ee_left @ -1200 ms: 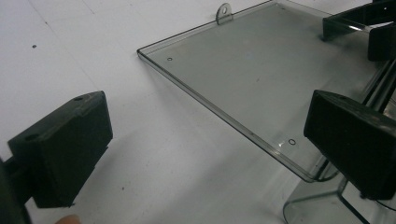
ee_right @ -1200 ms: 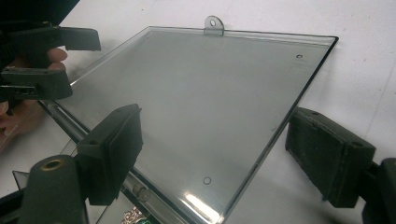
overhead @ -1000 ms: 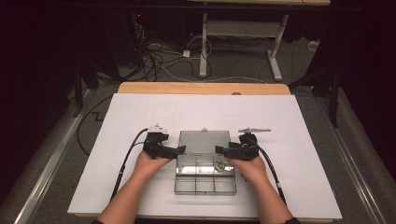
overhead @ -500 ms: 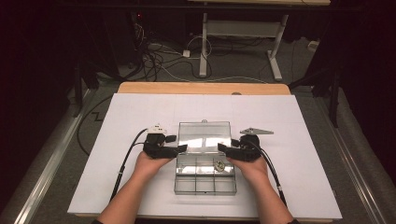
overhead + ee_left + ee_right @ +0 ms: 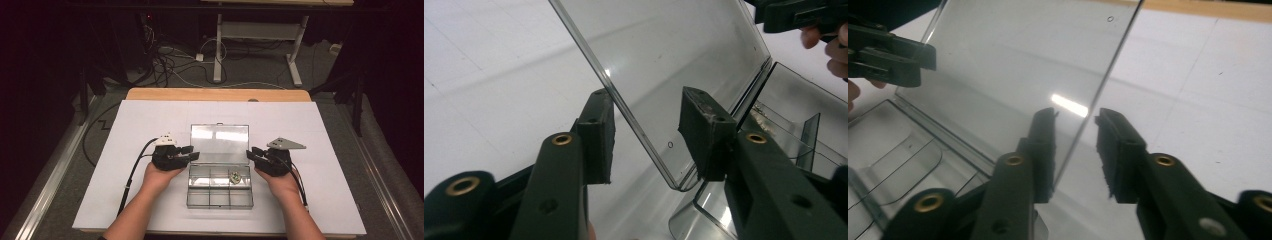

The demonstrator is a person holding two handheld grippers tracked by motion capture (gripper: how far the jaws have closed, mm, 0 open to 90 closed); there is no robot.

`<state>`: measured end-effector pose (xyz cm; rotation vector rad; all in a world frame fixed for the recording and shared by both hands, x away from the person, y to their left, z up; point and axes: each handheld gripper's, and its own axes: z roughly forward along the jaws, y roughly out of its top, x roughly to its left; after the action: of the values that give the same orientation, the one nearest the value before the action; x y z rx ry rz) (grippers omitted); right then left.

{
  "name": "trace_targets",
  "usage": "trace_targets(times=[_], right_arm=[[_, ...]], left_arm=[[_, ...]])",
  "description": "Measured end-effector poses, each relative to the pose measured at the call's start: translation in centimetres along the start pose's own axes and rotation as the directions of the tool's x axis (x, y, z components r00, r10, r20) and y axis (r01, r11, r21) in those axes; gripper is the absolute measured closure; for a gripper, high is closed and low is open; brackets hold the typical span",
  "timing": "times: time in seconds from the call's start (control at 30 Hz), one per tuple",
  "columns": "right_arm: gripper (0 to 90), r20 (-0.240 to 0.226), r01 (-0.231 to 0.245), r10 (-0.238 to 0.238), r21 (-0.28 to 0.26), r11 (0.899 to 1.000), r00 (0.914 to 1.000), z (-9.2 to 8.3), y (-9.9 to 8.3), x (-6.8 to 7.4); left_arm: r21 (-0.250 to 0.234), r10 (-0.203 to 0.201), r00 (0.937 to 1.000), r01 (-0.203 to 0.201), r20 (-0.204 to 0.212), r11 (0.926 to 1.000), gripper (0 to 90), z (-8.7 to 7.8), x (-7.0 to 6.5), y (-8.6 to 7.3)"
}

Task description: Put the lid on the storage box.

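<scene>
Lid raised on open box.
Your left gripper and right gripper straddle its edges, jaws parted; next, probably lay it flat.

Raised clear lid stands between left tool and right tool; white tabletop lies bare outward of both.

The box sits mid-table between the left gripper and right gripper.

Clear compartment box sits at the counter's near centre, lid raised toward twelve o'clock. A small metallic piece lies in its upper right compartment.
</scene>
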<state>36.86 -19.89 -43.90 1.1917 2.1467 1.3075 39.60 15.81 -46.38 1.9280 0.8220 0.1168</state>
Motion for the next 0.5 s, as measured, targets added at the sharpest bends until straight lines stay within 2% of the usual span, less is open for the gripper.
trace_targets(times=[0.23,0.5], right_arm=[[90.0,-0.012,0.046,-0.046,-0.046,0.998,0.9988,-2.4,-0.7,0.3],[90.0,-0.051,0.063,-0.067,-0.084,0.994,0.9964,-2.8,-1.6,1.2]], left_arm=[[-0.028,0.028,0.9994,-0.029,-0.020,0.9992,65.7,-0.8,-0.6,0.1],[-0.051,0.043,0.9986,-0.045,-0.030,0.9977,69.4,-1.1,-1.0,0.0]])
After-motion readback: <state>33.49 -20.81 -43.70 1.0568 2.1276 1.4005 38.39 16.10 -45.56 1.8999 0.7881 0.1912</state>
